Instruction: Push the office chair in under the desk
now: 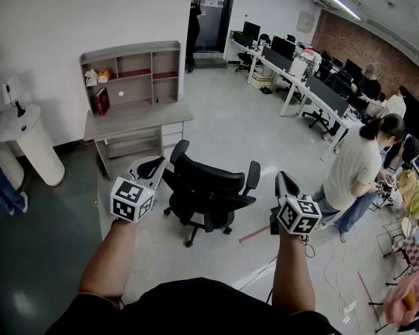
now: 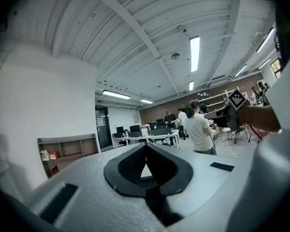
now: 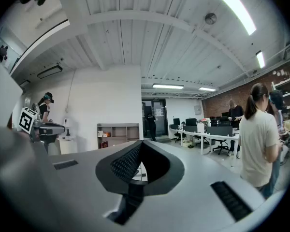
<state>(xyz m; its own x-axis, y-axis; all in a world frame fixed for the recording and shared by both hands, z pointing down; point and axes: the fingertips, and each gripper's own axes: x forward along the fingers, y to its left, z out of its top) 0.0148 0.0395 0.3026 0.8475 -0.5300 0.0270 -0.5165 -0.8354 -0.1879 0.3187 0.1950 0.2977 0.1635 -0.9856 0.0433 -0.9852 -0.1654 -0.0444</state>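
A black office chair (image 1: 209, 190) stands on the grey floor, a short way out from the grey desk (image 1: 136, 121) with a shelf hutch against the white wall. Its backrest faces me. My left gripper (image 1: 152, 166) is held level by the chair's left armrest, jaws shut and empty. My right gripper (image 1: 285, 181) hangs to the right of the chair's other armrest, also shut on nothing. In the left gripper view the left gripper (image 2: 145, 147) points toward the hutch (image 2: 67, 151). The right gripper (image 3: 141, 145) points at the hutch (image 3: 118, 133) too. Neither gripper view shows the chair.
A white round stand (image 1: 29, 142) is left of the desk. A person in a light shirt (image 1: 356, 176) stands close on the right. Rows of desks with monitors (image 1: 300, 68) run along the back right. Cables (image 1: 328, 271) lie on the floor at the lower right.
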